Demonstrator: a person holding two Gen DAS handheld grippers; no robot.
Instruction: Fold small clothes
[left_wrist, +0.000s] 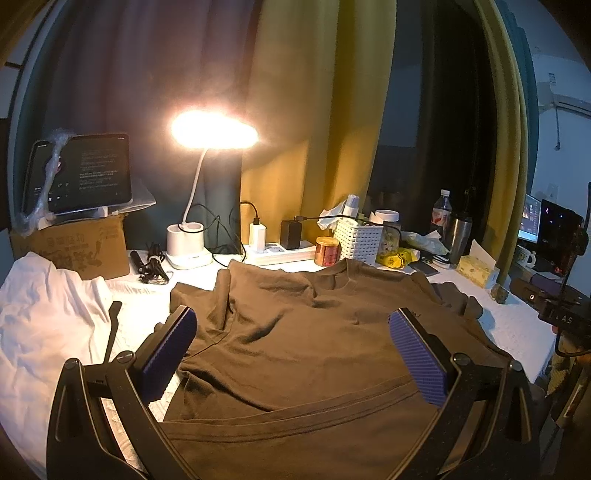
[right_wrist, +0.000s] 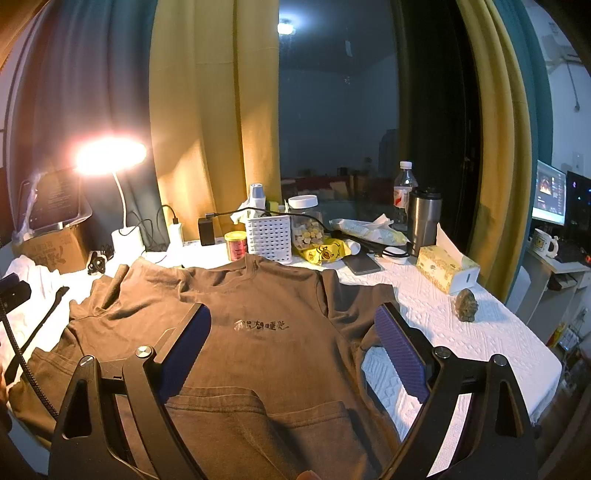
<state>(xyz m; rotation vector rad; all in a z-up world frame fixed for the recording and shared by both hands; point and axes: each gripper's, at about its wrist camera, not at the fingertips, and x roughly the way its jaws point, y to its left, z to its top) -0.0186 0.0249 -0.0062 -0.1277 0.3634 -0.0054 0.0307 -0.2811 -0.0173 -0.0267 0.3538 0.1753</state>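
A brown T-shirt (left_wrist: 295, 332) lies spread front-up on the white table cover, collar toward the back, with black printed characters on its chest (right_wrist: 260, 325). Its hem runs near the front edge. My left gripper (left_wrist: 293, 321) hovers open above the shirt's left half, purple pads wide apart with nothing between them. My right gripper (right_wrist: 291, 321) is open too, above the shirt's (right_wrist: 266, 354) right half, its right finger (right_wrist: 400, 354) over the right sleeve and the bare table cover. A crumpled white garment (left_wrist: 48, 317) lies to the left.
Along the back stand a lit desk lamp (left_wrist: 192, 236), a cardboard box (left_wrist: 74, 247) with a tablet on it, a power strip with chargers (left_wrist: 280, 247), a white basket (right_wrist: 267, 234), jars, a steel tumbler (right_wrist: 423, 221), a tissue box (right_wrist: 447, 269) and a small stone (right_wrist: 466, 301). White table cover (right_wrist: 461, 339) lies bare right of the shirt.
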